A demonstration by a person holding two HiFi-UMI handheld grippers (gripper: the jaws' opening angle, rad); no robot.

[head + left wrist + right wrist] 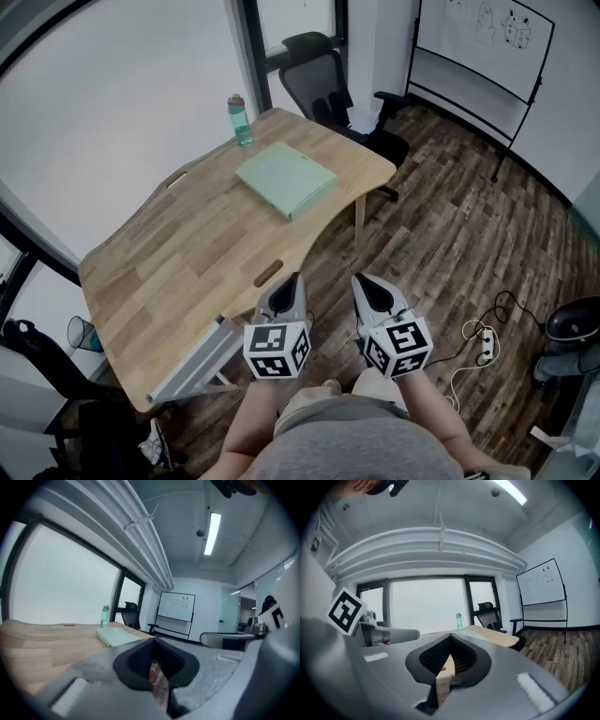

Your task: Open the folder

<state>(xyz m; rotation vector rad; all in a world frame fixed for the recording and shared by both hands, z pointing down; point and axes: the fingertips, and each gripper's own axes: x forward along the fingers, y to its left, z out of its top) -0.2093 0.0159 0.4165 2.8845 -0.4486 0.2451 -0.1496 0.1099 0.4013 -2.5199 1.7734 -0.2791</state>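
My left gripper point(289, 281) and right gripper point(366, 283) hang side by side off the near edge of the wooden table point(178, 253), over the floor, both pointing roughly level toward the far side. My left jaws are pressed fully together with nothing between them. My right jaws look closed and empty too, though only a thin slit shows between the pads. The pale green folder point(286, 178) lies flat and closed toward the table's far right end, well apart from both grippers. A green bottle point(240, 120) stands just beyond it.

The whiteboard point(483, 42) runs past the top edge; its drawings are illegibly small.
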